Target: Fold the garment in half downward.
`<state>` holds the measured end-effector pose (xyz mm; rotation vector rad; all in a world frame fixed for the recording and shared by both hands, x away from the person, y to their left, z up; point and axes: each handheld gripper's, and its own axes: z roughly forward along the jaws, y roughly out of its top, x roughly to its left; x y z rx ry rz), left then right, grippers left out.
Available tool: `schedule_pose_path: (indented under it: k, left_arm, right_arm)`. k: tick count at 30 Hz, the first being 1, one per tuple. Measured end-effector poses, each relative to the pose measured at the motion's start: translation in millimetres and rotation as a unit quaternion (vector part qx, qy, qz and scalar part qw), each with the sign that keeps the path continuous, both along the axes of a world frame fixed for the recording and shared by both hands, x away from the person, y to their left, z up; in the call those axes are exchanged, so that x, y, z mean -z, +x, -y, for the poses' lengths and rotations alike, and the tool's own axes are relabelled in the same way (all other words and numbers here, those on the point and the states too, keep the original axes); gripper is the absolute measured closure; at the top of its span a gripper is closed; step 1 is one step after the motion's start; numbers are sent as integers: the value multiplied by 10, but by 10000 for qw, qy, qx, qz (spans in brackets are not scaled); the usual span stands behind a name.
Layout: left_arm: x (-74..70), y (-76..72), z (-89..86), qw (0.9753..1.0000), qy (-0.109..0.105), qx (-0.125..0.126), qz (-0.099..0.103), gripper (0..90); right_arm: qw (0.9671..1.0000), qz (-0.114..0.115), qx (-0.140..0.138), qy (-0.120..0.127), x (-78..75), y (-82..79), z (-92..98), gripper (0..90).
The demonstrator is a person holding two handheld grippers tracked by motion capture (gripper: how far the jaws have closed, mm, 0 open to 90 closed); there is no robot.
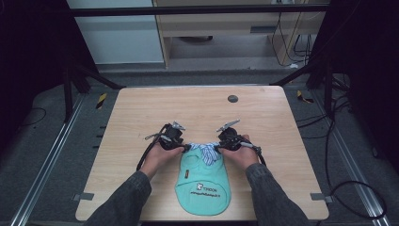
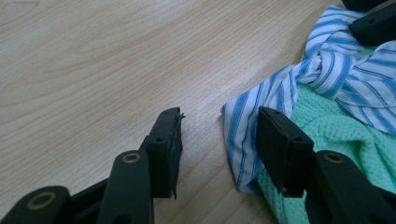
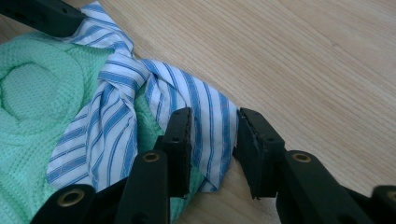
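Two open grippers, left gripper point(image 1: 184, 147) and right gripper point(image 1: 219, 148), flank the bib's point(image 1: 203, 185) striped tie point(image 1: 205, 151); each straddles its own strap end, gripping nothing.

A light wooden table point(image 1: 141, 113) fills the middle of the scene, with a small dark round disc point(image 1: 232, 99) set into its top near the far edge. Past the table stand a pale panel point(image 1: 122, 37) and a wooden shelf unit point(image 1: 226, 28). Black cables point(image 1: 357, 188) loop over the grey floor point(image 1: 47, 141) on the right, and yellow-black striped tape point(image 1: 101, 100) marks the floor at the left.
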<state>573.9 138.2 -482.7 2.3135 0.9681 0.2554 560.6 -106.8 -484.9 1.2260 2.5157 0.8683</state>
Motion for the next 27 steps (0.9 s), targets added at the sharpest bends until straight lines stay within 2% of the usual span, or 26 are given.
schedule_pose_path:
  k: [5,6,8,11,12,13,16,23,27]
  left_arm:
    - [13,4,14,10000,46,51,-13,518]
    - [12,6,16,10000,27,66,-27,532]
    - [9,4,19,9999,-19,140,-76,587]
    - [15,-8,27,9996,-132,221,-144,726]
    - [18,-15,24,9993,-146,299,-168,726]
    - [21,-18,19,9991,-202,309,-203,795]
    - [9,-19,5,9989,-194,349,-230,859]
    - [-117,-79,2,9989,-168,425,-28,869]
    - [-167,-94,10,9987,-172,485,5,870]
  right_arm:
    - [10000,-46,8,9,-5,-5,-4,657]
    - [10000,0,-46,-25,-1,-2,-1,660]
    - [10000,-20,-47,9,-1,-6,-9,698]
    - [9999,-27,-102,14,-2,-13,-16,746]
    - [9999,-44,-141,36,-4,-16,-20,768]
    - [9998,-1,-219,13,-2,-21,-24,822]
    - [9995,-4,-311,-24,-14,-36,-34,841]
    - [9993,87,-359,-54,-87,-90,-33,842]
    - [9991,116,-398,-53,-120,-109,-20,843]
